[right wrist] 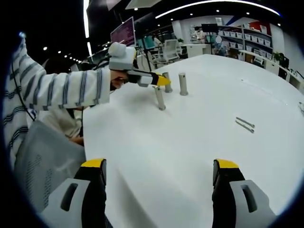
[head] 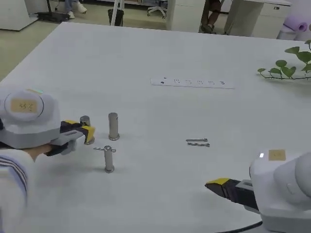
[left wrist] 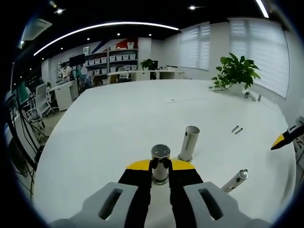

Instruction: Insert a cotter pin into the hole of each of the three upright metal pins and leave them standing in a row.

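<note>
The white surface (head: 160, 48) carries everything. A plant (head: 291, 65) sits at its far right edge and a power strip (head: 192, 82) lies toward the far side. The left gripper (left wrist: 160, 167) is clamped on one upright pin (head: 85, 121), plainest in its own view. The right gripper view catches the striped sleeve (right wrist: 61, 90) behind it. The right gripper (right wrist: 159, 166) hangs over the near edge, jaws wide apart with nothing between them. A second pin (head: 113, 126) stands just beside the gripped one. A third pin (head: 109, 162) stands nearer, and the head view shows a cotter pin (head: 103, 149) crosswise through its top. Two loose cotter pins (head: 198, 142) lie together, well to the right.
</note>
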### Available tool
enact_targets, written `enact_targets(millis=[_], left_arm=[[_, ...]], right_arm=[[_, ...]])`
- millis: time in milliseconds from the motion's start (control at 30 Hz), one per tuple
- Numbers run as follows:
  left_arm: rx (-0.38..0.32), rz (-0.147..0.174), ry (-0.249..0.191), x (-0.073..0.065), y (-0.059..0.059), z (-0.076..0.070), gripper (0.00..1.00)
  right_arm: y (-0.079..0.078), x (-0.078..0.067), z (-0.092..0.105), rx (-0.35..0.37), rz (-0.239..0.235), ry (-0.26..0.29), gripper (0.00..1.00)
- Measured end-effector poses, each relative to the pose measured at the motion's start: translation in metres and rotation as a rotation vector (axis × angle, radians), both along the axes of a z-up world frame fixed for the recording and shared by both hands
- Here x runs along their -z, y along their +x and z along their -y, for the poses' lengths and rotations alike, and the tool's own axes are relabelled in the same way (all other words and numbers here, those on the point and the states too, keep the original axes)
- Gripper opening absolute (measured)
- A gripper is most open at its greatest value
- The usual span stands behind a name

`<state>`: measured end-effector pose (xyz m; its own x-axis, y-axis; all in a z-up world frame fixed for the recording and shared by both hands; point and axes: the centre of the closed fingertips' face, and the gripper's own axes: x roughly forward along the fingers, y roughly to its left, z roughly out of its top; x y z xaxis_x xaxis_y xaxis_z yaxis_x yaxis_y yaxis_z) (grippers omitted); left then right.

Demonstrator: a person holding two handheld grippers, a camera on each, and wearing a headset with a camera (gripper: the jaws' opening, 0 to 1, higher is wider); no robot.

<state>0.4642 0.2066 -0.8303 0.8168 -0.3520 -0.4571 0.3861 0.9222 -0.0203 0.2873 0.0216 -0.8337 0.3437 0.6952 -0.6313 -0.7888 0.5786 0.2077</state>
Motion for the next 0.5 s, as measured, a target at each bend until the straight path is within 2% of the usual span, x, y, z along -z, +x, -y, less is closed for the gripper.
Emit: enact_targets(millis=[100, 167, 267, 500], left_arm=[[-0.015, -0.015, -0.025, 0.000, -0.001, 0.000, 0.11], [-0.021, -0.013, -0.020, 0.000, -0.002, -0.001, 0.11], [-0.062, -0.026, -0.034, 0.000, -0.003, -0.005, 0.11], [-0.098, -0.032, -0.050, 0.000, -0.003, -0.013, 0.11]], right_arm=[[0.001, -0.002, 0.000, 0.001, 0.005, 0.002, 0.94], [0.001, -0.002, 0.000, 0.003, 0.005, 0.004, 0.94], [0.001, -0.002, 0.001, 0.005, 0.002, 0.004, 0.94], [0.000, -0.002, 0.001, 0.002, 0.001, 0.005, 0.94]])
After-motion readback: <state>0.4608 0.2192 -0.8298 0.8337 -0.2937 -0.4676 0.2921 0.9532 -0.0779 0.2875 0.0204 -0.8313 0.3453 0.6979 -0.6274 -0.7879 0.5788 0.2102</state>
